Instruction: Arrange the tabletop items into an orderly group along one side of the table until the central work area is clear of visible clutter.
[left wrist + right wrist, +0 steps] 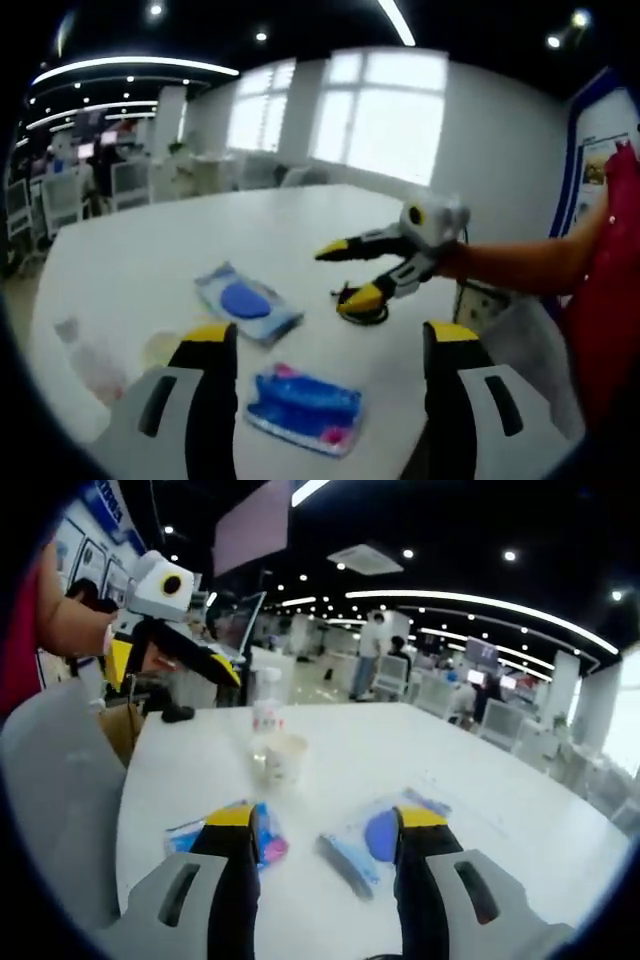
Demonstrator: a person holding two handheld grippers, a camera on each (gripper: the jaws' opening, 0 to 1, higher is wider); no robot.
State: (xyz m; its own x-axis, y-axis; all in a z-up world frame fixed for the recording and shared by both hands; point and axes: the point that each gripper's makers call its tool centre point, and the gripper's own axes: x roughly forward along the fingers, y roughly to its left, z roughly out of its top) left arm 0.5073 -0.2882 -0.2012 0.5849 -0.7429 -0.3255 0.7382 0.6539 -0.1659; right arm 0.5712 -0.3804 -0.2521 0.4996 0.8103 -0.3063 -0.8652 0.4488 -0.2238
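Left tool (pixel 325 345) spread wide and empty above white surface (pixel 150 250), blue-and-pink packet (pixel 303 409) between its jaws, blue pouch (pixel 246 302) beyond, right tool (pixel 352 274) wide apart over small dark object (pixel 362 312), clear bottle (pixel 267 712) behind paper cup (pixel 281 758).

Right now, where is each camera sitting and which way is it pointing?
Left gripper view: rides on the left tool, looking across the white table toward bright windows; the right tool and a person's forearm come in from the right.
Right gripper view: rides on the right tool, looking across the table toward an open office; the left tool shows upper left.
Shared: two plastic packets, one with a blue oval, one blue and pink, plus a bottle and cup.
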